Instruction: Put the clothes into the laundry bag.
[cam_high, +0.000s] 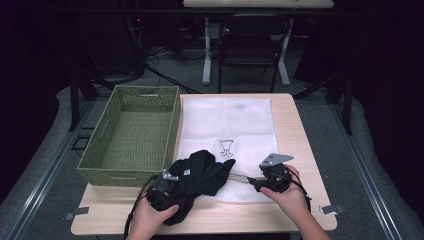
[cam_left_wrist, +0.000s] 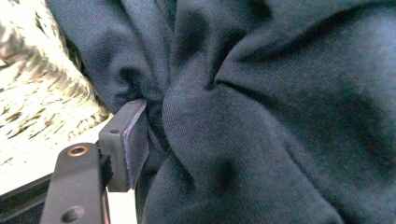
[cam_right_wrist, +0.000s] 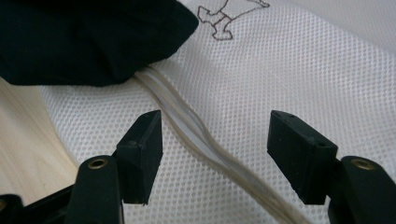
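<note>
Near the table's (cam_high: 300, 125) front edge, I see my left gripper (cam_high: 167, 186) pinching the black garment (cam_high: 200, 175) lying on the mesh bag (cam_high: 235, 125), beside the basket (cam_high: 130, 170), while my right gripper (cam_right_wrist: 215, 149) stands spread astride the bag's zip seam (cam_right_wrist: 205, 144).

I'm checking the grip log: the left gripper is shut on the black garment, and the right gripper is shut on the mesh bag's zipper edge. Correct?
Not quite. The right gripper is open: the right gripper view shows its jaws apart, straddling the zipper edge of the mesh bag. The left gripper is indeed shut on the black garment.
</note>
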